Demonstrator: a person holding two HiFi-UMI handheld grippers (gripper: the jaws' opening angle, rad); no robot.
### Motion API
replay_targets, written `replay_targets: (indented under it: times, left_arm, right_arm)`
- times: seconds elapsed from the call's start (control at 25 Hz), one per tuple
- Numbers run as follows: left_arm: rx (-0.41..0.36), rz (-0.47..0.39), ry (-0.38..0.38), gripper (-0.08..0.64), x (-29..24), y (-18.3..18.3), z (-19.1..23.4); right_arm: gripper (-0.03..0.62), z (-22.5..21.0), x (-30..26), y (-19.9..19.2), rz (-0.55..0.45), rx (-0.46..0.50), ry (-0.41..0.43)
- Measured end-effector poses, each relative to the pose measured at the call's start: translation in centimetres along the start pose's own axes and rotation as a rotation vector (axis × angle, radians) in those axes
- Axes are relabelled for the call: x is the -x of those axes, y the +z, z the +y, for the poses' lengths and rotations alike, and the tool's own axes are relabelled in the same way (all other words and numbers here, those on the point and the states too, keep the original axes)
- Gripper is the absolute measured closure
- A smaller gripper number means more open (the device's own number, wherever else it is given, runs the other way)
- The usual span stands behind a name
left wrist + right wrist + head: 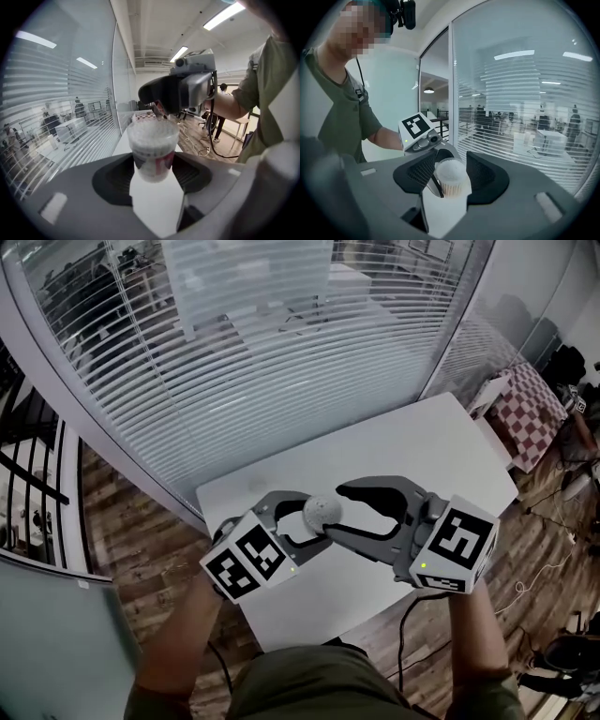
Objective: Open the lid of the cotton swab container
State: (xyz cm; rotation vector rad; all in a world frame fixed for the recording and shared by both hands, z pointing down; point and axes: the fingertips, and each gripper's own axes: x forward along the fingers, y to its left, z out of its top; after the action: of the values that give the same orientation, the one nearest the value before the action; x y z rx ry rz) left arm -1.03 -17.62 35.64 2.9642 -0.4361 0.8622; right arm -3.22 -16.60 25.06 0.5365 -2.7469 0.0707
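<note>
1. Olive-green clothing of the person filled the bottom of the head view on the near side of the white rectangular bench. Both forearms reached out over the bench's near edge.
2. Above the bench's near half hung the grey left gripper with its black-and-white marker cube. Its fingers were clenched on the sides of the clear cylindrical cotton swab container, which was held upright and clear of the bench top.
3. Also above the bench, the grey right gripper faced the left one. Its fingers were released, spread to either side of the container's top without pressing on it.
4. White swab heads showed as a packed dome at the top. Whether the lid sat on the rim could not be told.
5. By my reading, the lid-opening step was in hand, with one gripper bracing the body and the other working the top.
6. If the lid was seated, the next move called for the right fingers to close on its edge and lift while the left held firm. The smooth body could slip or tip.
7. Beyond the bench's far edge stood white slatted blinds.
</note>
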Motion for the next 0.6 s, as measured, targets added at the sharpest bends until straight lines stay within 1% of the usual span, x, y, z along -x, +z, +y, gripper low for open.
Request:
replay_targets:
  times: [0.08,0.16,0.2,0.36,0.6]
  left_arm:
    - [-0.005,0.000,0.002,0.301,0.1,0.1,-0.1]
    - [-0.008,0.000,0.006,0.301,0.3,0.2,-0.1]
    - [-0.009,0.001,0.008,0.301,0.4,0.2,-0.1]
    - [-0.015,0.005,0.018,0.301,0.7,0.3,0.0]
    - [-0.023,0.009,0.020,0.301,1.1,0.2,0.0]
  right_arm:
    - [0.371,0.3,-0.6,-0.1,0.050,0.028,0.018]
    - [0.324,0.5,-1.2,-0.4,0.101,0.041,0.031]
    - [0.312,0.5,-1.5,-0.6,0.123,0.043,0.034]
    - [0.310,0.5,-2.5,-1.4,0.180,0.039,0.040]
    - [0.310,1.0,-3.8,-1.9,0.223,0.024,0.077]
